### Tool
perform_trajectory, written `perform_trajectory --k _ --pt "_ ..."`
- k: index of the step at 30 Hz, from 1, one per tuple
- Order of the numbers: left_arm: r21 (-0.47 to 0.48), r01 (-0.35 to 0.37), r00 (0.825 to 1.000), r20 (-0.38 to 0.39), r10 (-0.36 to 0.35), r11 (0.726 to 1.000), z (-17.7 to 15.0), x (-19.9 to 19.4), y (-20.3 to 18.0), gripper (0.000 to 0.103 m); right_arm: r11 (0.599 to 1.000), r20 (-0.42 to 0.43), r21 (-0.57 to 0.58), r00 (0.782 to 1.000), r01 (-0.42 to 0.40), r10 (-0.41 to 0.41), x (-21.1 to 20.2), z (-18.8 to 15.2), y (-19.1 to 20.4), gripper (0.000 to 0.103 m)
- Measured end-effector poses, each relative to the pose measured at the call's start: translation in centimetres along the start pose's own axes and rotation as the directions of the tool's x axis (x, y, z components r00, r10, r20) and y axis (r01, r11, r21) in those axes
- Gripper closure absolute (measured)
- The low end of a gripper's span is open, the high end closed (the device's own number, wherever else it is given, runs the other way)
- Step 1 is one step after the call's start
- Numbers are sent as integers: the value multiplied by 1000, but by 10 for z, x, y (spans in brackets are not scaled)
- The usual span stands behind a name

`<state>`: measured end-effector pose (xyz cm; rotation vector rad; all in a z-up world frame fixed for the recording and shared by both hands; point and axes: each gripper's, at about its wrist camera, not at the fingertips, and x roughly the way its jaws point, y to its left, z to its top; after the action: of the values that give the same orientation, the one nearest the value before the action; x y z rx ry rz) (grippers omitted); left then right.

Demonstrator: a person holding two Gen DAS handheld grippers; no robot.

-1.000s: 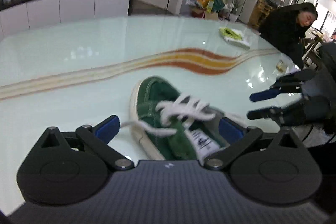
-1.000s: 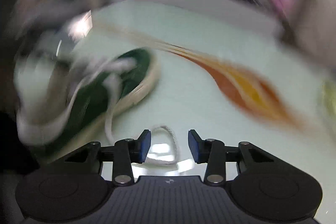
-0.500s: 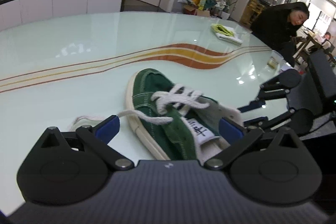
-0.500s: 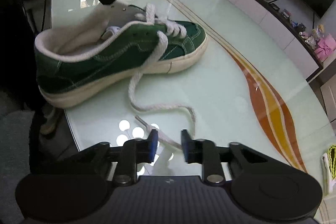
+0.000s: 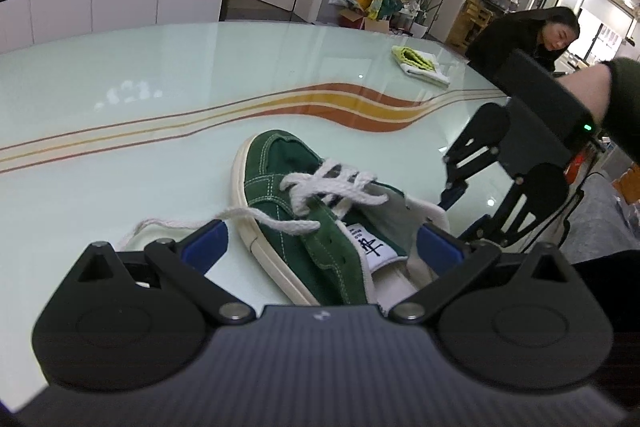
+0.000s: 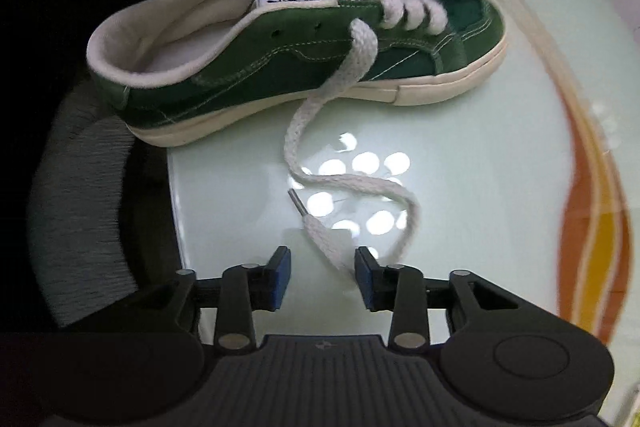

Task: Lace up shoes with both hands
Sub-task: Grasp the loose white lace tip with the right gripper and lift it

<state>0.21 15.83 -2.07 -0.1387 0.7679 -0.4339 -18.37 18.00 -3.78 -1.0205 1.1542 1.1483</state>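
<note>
At lower centre, the right gripper (image 6: pixel 322 277) fingers stood spread around the lace tip (image 6: pixel 320 231); the left gripper (image 5: pixel 322 247) fingers gaped over the green shoe (image 5: pixel 304 211).

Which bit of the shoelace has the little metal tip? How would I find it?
Find the green shoe on the glass table. A white lace hangs off its side and curls back on the glass toward the right gripper. Its end carries a thin metal tip, the only shiny pin there, lying bare among round light reflections.
</note>
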Motion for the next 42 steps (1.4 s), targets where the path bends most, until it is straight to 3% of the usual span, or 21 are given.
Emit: perform_trajectory --k 3,8,9,13,15,17,19,21,24,25,27,28,30,32,34,35,36,37,38,40,42 --pt "-2 -6 1000 2 6 1000 0 -1 0 0 999 1 42 1000 2 -2 2 -1 -8 61" --pt "-6 -10 1000 3 10 1000 -1 -1 0 0 990 32 132 998 49 -54 -2 -21 -9 96" --pt "-6 -16 1000 6 16 1000 0 -2 0 0 988 38 139 996 73 -79 -2 -25 -6 102" --pt "-13 -25 1000 18 25 1000 0 -5 -1 0 950 61 197 964 242 -258 -4 -46 13 102" --pt "-12 -28 999 21 28 1000 0 -5 -1 0 873 175 357 894 333 -412 -24 -66 20 102" --pt "-12 -34 999 20 34 999 0 -5 -2 0 751 296 578 776 319 -557 -58 -87 22 102" --pt "-9 -31 999 16 31 999 0 -5 -2 0 614 370 765 646 195 -667 -92 -116 26 102" --pt "-7 -27 1000 13 27 1000 0 -3 -3 0 501 388 861 527 85 -756 -119 -144 35 102" --pt "0 -27 1000 4 27 1000 0 0 -5 0 327 324 943 363 -57 -874 -157 -188 47 103" --pt "3 -27 1000 1 27 1000 0 2 -6 0 302 310 950 344 -80 -886 -164 -195 46 103" --pt "12 -30 1000 -5 30 999 0 4 -7 0 209 255 960 271 -186 -928 -185 -224 49 103" --pt "15 -32 999 -8 33 999 0 5 -8 0 178 221 967 248 -184 -943 -189 -229 50 103" --pt "16 -35 999 -18 35 999 -1 9 -7 0 126 155 979 177 -162 -972 -199 -242 51 103" --pt "17 -33 999 -25 34 999 -1 10 -7 0 132 159 980 190 -146 -969 -197 -247 47 103" --pt "20 -32 999 -29 32 999 -2 11 -7 0 166 191 980 269 -111 -944 -188 -238 42 103" --pt "22 -32 999 -29 33 999 -2 11 -7 0 197 218 976 341 -97 -915 -179 -226 41 100" --pt "19 -33 999 -26 34 999 -2 11 -7 0 228 243 970 410 -86 -879 -169 -214 39 89" --pt "14 -35 999 -22 35 999 -2 10 -7 0 237 249 968 446 -83 -860 -164 -207 37 79" --pt "12 -38 999 -20 38 999 -2 9 -7 0 269 269 960 526 -78 -807 -149 -191 31 75" --pt "12 -47 999 -16 47 999 -3 9 -7 0 356 323 931 628 -78 -708 -118 -154 20 50" --pt "15 -51 999 -17 51 999 -4 9 -7 0 399 300 917 694 -20 -654 -103 -122 9 36"
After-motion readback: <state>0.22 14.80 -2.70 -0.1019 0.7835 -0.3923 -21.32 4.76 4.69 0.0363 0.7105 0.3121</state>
